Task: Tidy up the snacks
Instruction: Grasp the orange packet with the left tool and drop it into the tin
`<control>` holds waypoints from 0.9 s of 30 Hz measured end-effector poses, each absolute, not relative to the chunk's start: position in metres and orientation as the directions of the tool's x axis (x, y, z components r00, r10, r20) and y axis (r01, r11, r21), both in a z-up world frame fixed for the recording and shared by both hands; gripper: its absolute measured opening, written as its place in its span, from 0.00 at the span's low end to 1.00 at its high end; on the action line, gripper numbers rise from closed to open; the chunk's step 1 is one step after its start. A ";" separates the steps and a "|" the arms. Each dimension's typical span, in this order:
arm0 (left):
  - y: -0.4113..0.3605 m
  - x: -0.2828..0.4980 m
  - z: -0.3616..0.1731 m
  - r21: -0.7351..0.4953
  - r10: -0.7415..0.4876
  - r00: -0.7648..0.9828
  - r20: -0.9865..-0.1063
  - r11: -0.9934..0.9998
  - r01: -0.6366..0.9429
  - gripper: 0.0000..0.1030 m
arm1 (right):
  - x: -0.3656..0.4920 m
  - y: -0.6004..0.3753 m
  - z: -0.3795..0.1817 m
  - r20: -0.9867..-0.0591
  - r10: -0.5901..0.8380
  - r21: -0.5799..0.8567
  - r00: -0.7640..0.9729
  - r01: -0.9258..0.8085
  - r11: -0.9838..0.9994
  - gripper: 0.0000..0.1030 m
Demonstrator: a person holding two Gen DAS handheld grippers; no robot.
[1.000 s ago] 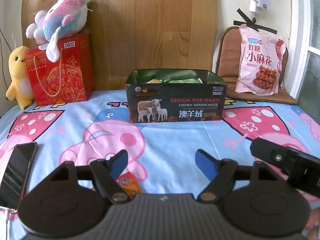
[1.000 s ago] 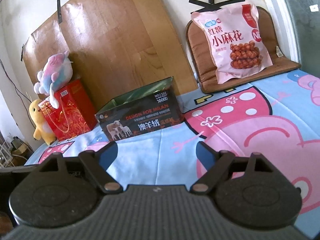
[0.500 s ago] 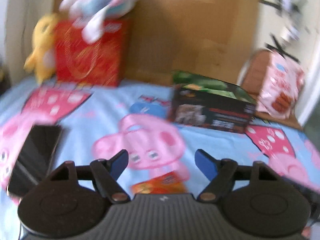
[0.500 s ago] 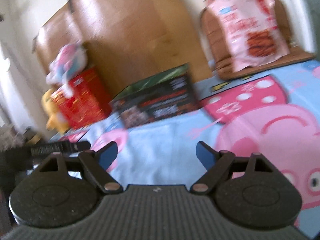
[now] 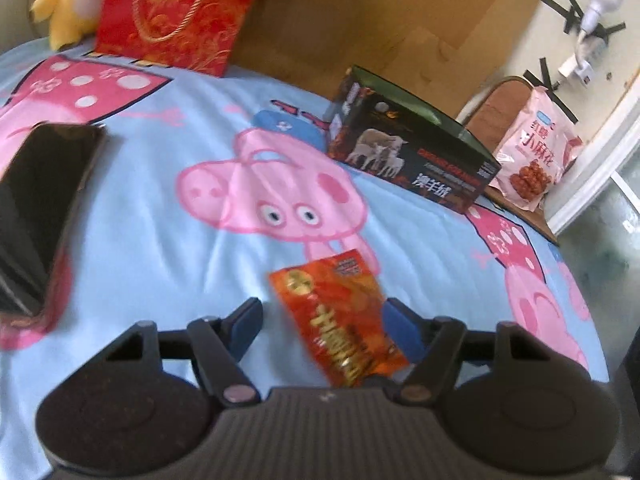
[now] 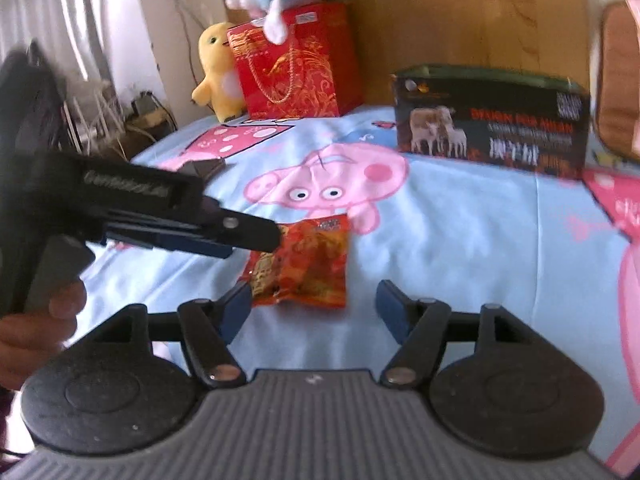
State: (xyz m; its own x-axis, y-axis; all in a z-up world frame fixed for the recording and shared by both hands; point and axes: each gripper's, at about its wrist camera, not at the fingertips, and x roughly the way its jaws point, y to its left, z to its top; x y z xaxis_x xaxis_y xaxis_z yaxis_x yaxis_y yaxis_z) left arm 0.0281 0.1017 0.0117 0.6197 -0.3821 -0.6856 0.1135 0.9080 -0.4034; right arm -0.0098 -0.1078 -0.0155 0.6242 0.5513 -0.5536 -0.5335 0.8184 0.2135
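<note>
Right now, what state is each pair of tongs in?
Left tongs: open, straddling the orange snack packet, not clamped on it.
Right tongs: open, holding nothing.

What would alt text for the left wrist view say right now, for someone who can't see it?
The open left gripper straddles a red-orange snack packet lying flat on a blue cartoon-pig bedsheet. Beyond it stands an open dark box printed with sheep; a pink snack bag leans on a brown cushion further right. A black phone lies left; a red gift bag stands behind.
</note>
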 end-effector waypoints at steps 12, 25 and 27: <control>0.054 0.049 0.027 -0.416 -0.491 0.572 -0.657 0.869 0.268 0.59 | -0.002 -0.172 -0.006 -0.525 0.210 -0.015 0.825 -0.256 0.967 0.61; 0.056 0.074 0.004 -0.422 -0.491 0.544 -0.681 0.870 0.256 0.44 | 0.019 -0.185 -0.011 -0.549 0.467 0.344 0.693 -0.321 0.882 0.41; 0.044 0.070 0.005 -0.376 -0.461 0.557 -0.691 0.887 0.269 0.45 | 0.022 -0.173 -0.013 -0.546 0.512 0.361 0.663 -0.366 0.858 0.25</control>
State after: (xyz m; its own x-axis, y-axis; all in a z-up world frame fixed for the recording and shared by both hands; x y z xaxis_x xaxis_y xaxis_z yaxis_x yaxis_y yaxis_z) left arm 0.0695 0.0439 0.0045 0.5567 -0.4615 -0.6908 0.2688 0.8868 -0.3758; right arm 0.0223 -0.1727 -0.0126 0.6626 0.5122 -0.5464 -0.3658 0.8580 0.3607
